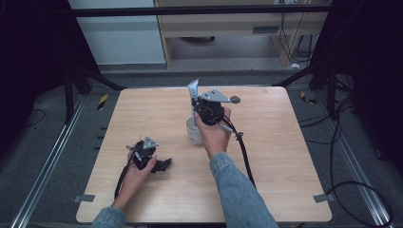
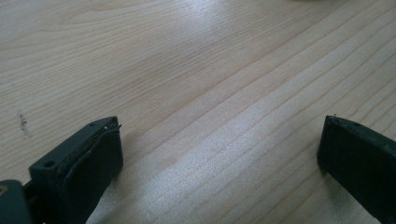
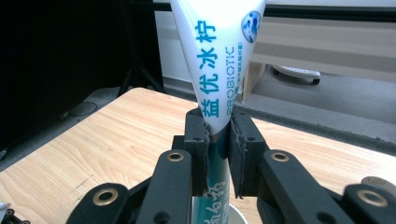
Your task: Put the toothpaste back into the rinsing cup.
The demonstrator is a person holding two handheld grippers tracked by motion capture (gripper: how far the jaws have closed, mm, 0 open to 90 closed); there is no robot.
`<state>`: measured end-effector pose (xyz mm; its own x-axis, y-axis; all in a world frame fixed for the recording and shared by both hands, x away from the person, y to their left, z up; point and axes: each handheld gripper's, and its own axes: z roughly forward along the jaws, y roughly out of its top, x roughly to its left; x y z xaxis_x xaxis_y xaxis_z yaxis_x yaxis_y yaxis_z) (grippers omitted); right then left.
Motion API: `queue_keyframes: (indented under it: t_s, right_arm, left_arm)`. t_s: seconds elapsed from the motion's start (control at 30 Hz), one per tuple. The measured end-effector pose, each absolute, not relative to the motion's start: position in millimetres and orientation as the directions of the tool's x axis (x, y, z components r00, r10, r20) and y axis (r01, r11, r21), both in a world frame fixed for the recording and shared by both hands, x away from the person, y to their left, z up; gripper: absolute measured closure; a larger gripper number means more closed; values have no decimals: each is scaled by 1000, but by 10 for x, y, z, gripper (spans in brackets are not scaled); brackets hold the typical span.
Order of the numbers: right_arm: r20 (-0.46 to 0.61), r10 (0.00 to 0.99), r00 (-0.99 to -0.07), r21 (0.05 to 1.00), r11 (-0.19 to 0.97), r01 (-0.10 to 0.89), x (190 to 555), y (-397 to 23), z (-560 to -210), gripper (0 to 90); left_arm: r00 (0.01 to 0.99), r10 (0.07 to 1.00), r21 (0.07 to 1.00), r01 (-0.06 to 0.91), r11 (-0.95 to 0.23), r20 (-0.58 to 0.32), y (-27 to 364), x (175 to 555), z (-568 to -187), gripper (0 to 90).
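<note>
A person at a wooden table (image 1: 266,142) works two hand-held grippers, with a tube of toothpaste on its way into a cup. The right gripper (image 3: 217,140), raised near the middle of the table, has its jaws clamped tight on the tube (image 3: 218,60), which stands upright with its flat crimped end up; the white body carries blue Chinese lettering and the word "PROBIOTIC". In the high view the same right gripper (image 1: 199,116) hangs directly over a white cup (image 1: 194,134) standing just left of the person's right hand (image 1: 216,135). The tube's lower end drops out of sight behind the jaws toward the cup's rim (image 3: 240,215), and whether it has yet touched the bottom cannot be told.

The left gripper (image 1: 164,165) rests at the near left of the table, well apart from the cup, its jaws spread wide with nothing but bare wood between them.

The pick-up looks done and the tube appears lined up with the cup. Still left, it seems: lowering it fully, releasing the grip, and drawing the gripper clear without tipping the cup.
</note>
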<state>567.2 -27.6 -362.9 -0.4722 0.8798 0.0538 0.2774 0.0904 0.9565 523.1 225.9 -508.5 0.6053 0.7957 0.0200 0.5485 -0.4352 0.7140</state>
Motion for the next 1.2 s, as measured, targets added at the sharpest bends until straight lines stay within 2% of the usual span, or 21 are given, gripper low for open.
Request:
queue_keyframes:
  t_s: [0.8,1.2]
  right_arm:
    - [76,885,-459,940,90,329,5679,-269,-4016,787]
    - [82,885,-459,936,90,341,5677,-251,-4081,787]
  left_arm:
    - [606,795,712,550,-437,19,2260,5231,-5084,0]
    - [607,795,712,550,-437,19,2261,5231,-5084,0]
